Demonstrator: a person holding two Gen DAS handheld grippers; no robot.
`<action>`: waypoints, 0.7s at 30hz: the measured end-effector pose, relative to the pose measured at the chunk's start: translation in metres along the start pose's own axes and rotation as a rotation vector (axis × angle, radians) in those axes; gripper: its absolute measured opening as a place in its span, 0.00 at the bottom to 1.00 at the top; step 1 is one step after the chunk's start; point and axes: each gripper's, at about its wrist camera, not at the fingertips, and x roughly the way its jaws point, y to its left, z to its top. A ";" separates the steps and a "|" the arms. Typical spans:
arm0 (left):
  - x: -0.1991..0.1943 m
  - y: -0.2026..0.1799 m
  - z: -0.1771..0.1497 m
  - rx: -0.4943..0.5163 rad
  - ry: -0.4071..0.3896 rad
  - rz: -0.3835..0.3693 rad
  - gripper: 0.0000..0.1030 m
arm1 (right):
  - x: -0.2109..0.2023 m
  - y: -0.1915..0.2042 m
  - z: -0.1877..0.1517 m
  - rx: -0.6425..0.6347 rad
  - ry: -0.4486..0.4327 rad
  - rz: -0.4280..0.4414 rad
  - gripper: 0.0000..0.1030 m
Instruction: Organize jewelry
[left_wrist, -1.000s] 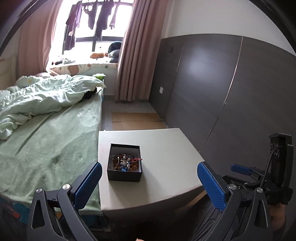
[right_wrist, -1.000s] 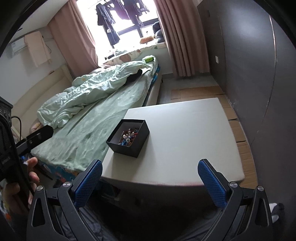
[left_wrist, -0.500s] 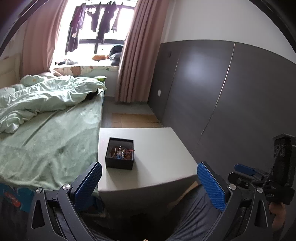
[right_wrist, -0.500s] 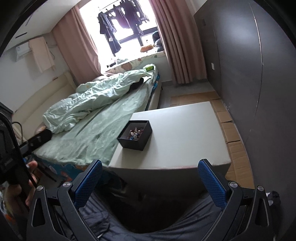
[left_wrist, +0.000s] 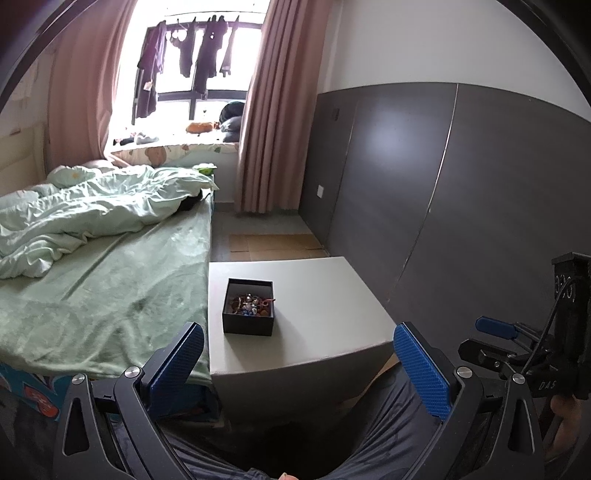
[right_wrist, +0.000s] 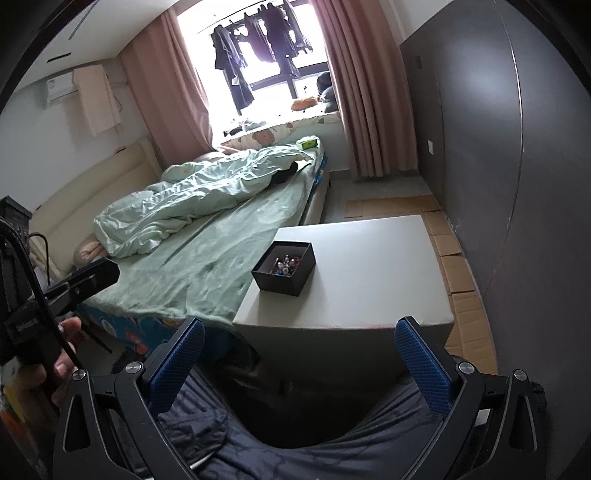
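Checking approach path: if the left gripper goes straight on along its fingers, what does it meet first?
Probably the grey table, near its front part just right of the black jewelry box. The left gripper is open, holds nothing, and nothing shows in between. Depth is unclear, so the box could be clipped.

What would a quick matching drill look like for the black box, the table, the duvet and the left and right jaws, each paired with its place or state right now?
Things:
1. black box
2. grey table
3. green duvet
4. left gripper and right gripper

Place or state:
A. crumpled on the bed
B. jaws wide apart, holding nothing
C. on the table, lid off, beads and trinkets inside
D. beside the bed, carrying only the box

Pairs: 1-C, 2-D, 3-A, 4-B
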 end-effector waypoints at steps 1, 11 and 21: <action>0.000 0.000 -0.001 0.000 0.000 0.001 1.00 | 0.000 0.000 0.000 -0.003 0.000 -0.001 1.00; 0.005 -0.003 -0.002 0.010 0.016 0.011 1.00 | 0.001 0.000 -0.001 -0.001 0.009 -0.003 1.00; 0.010 -0.006 -0.001 0.012 0.039 0.016 1.00 | 0.000 -0.007 0.000 0.009 0.011 0.000 1.00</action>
